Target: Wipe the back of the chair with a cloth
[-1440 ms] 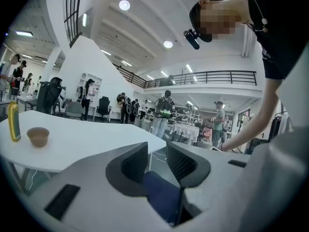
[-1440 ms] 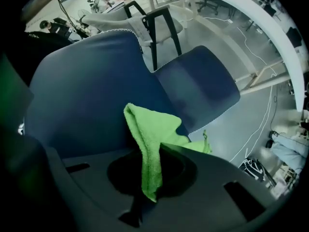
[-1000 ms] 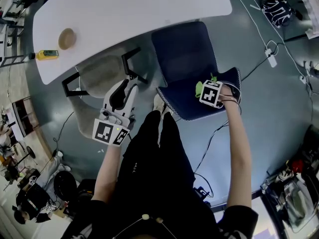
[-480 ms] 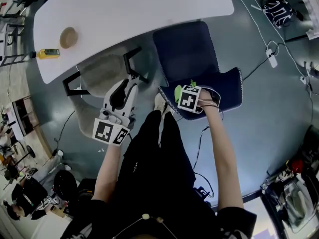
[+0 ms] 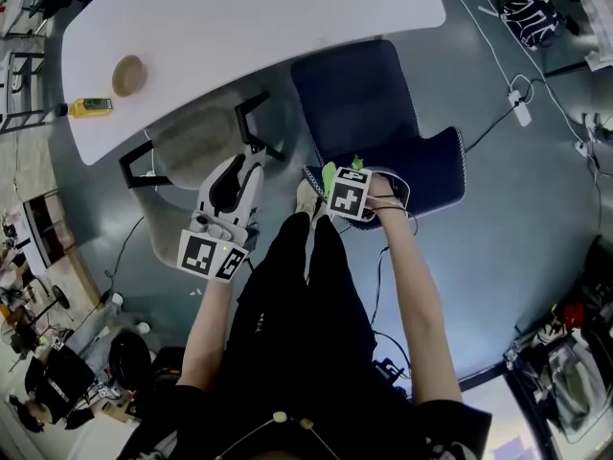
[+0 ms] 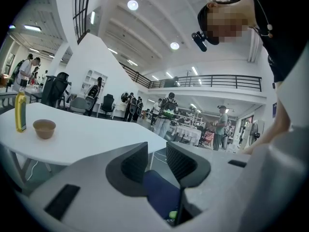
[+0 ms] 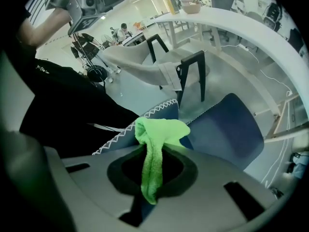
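Holding my left gripper (image 6: 157, 162) idle over the floor, jaws parted and empty, I have my right gripper (image 7: 153, 170) clenched on the bright green cloth (image 7: 159, 132). The cloth is pressed to the left end of the dark blue fabric chair's back (image 5: 436, 166). Wiping seems under way, and the right stretch may remain.

I see a long white surface (image 5: 249, 27) with rounded ends; on it, near one end, sits a small brown bowl (image 5: 127, 75), and near that, toward the edge, a yellow bottle (image 5: 91, 106), upright in the left gripper view; the grey floor (image 5: 536, 218) carries a blue chair (image 5: 359, 113) and a grey chair (image 5: 196, 142) side by side against the surface's edge; a white power strip (image 5: 522, 113) and a dark bag (image 5: 530, 17) lie further off
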Demonstrator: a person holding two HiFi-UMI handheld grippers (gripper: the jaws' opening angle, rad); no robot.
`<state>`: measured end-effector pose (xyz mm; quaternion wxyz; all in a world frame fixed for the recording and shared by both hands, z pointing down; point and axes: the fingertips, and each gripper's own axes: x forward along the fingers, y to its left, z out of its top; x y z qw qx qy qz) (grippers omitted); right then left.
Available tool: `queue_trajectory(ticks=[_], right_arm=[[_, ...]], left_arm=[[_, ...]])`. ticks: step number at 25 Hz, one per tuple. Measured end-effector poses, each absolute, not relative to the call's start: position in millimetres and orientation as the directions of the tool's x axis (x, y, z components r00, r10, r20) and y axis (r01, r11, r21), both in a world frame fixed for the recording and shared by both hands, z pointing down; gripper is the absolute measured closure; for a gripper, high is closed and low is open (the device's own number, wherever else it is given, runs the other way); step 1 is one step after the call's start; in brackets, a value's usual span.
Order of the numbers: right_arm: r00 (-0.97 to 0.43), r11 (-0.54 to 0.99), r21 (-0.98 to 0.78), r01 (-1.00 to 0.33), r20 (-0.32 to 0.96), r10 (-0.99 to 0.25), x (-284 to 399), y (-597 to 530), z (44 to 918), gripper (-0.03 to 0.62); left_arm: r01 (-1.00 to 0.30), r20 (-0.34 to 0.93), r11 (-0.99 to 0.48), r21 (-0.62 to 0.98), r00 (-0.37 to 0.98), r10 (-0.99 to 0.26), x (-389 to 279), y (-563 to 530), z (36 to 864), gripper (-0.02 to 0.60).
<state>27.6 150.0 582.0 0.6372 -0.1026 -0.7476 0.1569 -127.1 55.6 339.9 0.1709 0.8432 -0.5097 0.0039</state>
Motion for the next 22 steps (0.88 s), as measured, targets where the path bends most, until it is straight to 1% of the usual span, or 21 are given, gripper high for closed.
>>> queue_trajectory(ticks=[5, 14, 19, 22], right_arm=[[-0.215, 0.924, -0.372, -0.087, 0.913, 0.347, 20, 149, 576, 0.576], [-0.264, 0.935, -0.346, -0.074, 0.911, 0.317, 5, 148, 567, 0.576], [-0.38, 0.913, -0.393, -0.111, 0.865, 0.326, -6, 145, 557, 0.576], [-0.398, 0.92, -0.371, -0.122, 0.868, 0.298, 0, 135, 555, 0.576]], left_arm=[[-0.858, 0.179, -0.427, 0.286, 0.486, -0.856, -125, 56, 340, 0.462], [-0.855, 0.178, -0.432, 0.286, 0.491, -0.853, -124, 54, 340, 0.462], [-0.855, 0.182, -0.434, 0.284, 0.493, -0.851, -120, 54, 340, 0.462], [-0.855, 0.184, -0.436, 0.282, 0.494, -0.85, -119, 55, 341, 0.462]])
